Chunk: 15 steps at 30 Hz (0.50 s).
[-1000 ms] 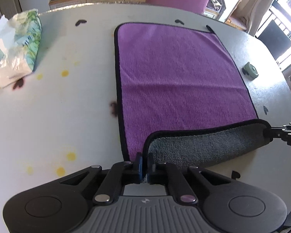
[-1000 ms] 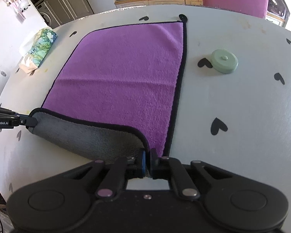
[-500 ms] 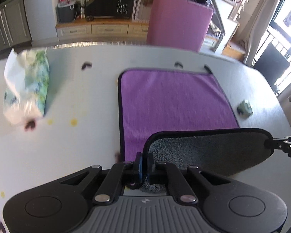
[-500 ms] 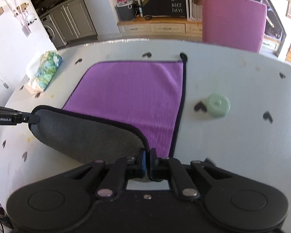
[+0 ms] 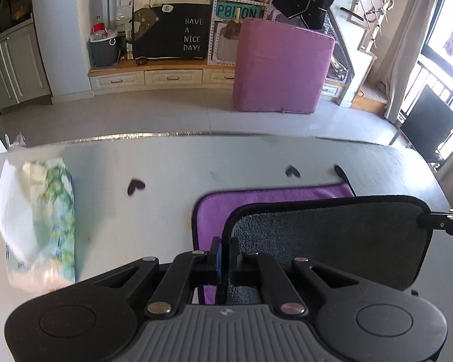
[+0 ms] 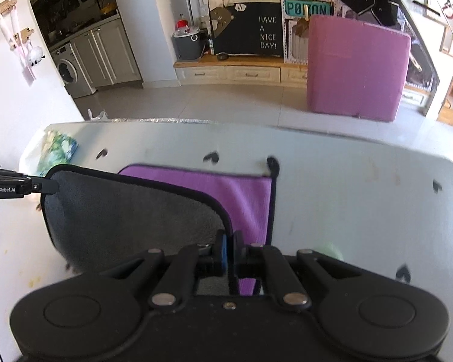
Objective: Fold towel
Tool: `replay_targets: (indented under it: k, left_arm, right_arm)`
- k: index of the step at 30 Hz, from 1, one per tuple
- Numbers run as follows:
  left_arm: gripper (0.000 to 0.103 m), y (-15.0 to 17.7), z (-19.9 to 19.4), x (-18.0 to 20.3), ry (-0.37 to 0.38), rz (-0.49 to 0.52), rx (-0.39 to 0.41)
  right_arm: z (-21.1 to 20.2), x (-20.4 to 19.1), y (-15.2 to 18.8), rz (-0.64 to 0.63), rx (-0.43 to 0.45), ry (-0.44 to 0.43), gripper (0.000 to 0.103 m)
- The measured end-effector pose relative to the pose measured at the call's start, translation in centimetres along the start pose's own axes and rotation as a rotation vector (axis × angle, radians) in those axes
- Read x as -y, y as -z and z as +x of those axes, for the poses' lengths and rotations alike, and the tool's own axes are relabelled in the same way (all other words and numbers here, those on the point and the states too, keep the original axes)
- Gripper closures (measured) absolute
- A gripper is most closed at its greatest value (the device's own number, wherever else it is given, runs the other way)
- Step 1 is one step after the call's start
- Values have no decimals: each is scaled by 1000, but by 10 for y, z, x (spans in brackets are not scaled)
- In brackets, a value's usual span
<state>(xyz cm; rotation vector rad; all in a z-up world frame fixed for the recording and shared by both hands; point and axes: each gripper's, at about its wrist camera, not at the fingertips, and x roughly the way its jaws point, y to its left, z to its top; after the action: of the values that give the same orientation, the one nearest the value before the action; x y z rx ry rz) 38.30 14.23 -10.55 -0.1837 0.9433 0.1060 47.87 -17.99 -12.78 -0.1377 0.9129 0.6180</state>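
While both grippers pinch corners, plush towel (image 5: 332, 235) arches.

The raised grey underside of the towel (image 5: 332, 238) covered most of its purple face, so only a strip along the far edge showed in either view. The tissue pack (image 5: 42, 220) at the left was smeared by motion blur, its print unreadable, and a pale green object (image 6: 329, 250) was almost wholly hidden behind the right gripper (image 6: 229, 250), too little showing to identify it. In the left wrist view the right gripper's body was cut off by the frame's right edge.
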Motion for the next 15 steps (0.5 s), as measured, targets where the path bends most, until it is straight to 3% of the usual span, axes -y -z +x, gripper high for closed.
replay_targets:
  k: [8, 15]
  left_arm:
    - [99, -36, 32, 1, -9, 28, 13]
    - [98, -50, 60, 8, -11, 46, -3]
  right_arm:
    - [32, 1, -39, -21, 18, 33, 99]
    - [61, 3, -51, -14, 10, 49, 99]
